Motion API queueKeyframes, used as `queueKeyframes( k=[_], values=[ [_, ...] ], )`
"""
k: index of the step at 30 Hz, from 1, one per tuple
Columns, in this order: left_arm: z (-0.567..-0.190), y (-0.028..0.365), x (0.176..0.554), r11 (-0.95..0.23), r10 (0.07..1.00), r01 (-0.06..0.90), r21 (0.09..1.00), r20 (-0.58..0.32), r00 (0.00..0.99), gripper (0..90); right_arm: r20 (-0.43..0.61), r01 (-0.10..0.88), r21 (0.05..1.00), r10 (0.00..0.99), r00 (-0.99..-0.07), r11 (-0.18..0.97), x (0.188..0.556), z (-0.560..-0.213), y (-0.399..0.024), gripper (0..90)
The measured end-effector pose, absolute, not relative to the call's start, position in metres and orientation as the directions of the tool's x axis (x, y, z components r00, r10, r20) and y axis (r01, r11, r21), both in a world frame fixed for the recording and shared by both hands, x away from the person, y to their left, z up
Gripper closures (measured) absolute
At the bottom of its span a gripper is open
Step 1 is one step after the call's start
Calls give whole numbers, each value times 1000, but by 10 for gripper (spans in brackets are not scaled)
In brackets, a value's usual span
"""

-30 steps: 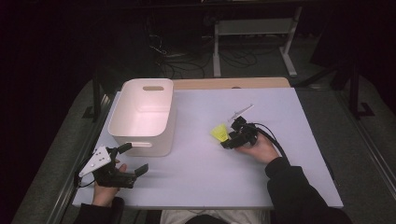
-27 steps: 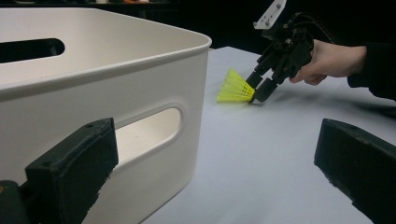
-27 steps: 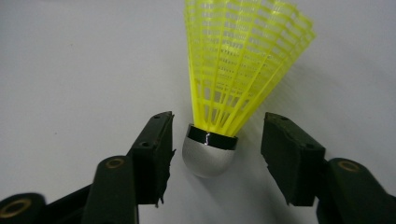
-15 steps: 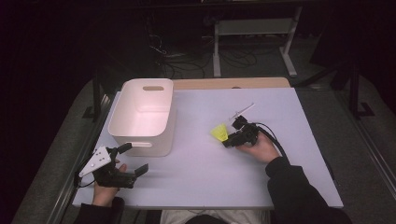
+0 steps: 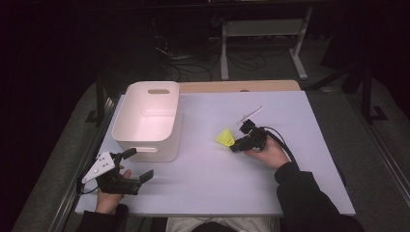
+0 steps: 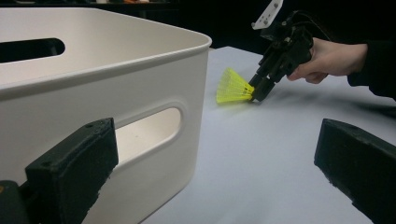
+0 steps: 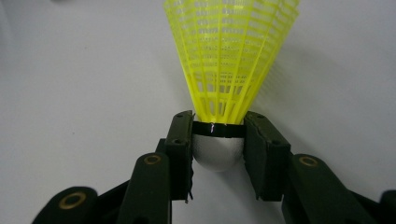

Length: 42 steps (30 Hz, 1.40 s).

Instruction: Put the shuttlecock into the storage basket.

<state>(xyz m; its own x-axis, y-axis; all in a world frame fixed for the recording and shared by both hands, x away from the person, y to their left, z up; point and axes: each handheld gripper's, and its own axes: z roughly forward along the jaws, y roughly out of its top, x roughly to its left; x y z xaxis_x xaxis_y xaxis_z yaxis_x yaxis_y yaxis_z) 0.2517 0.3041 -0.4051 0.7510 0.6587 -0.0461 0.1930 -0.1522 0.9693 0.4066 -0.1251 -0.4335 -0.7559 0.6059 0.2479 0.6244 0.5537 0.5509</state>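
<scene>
From the high view, my right gripper [image 5: 236, 143] sits a little right of the middle of the counter [image 5: 290, 193], my hand wrapped round its body and its cable looping off toward the right edge. Its jaws have just been closing, and the yellow shuttlecock [image 5: 225, 137] lies between them, the skirt fanning out toward the white bin [image 5: 147, 121]. That bin stands near the left edge, reaching toward the far left corner, with a handle slot in its far wall and another in its near wall. My left gripper [image 5: 137, 165] rests near the front left corner, just in front of the bin, its jaws spread wide with nothing between them and its grey plate tilted toward the left edge. In the left gripper view, my two black jaws rise well apart from the bottom, the bin's near wall and its slot close up beside the left one. Farther off across the counter, my right gripper [image 6: 257, 91] tilts down at the shuttlecock [image 6: 233, 87], which lies on its side on the counter, its skirt pointing at the bin and apart from it. In the right gripper view, the jaws stand narrow on either side of the shuttlecock's white cork and the black band above it, the pads [image 7: 180, 140] pressing on both sides, so I am holding the shuttlecock [image 7: 229, 60] by its base while the yellow mesh skirt flares away over the counter.
</scene>
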Motion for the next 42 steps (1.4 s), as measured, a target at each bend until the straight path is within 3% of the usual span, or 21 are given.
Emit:
queueKeyframes(
  k=[42],
  values=[
    [-405, 304, 252, -154, 660, 194, 969, -45, 750, 0, 221, 573, 599, 573, -789, 559, 402, -388, -129, 631]
  ],
)
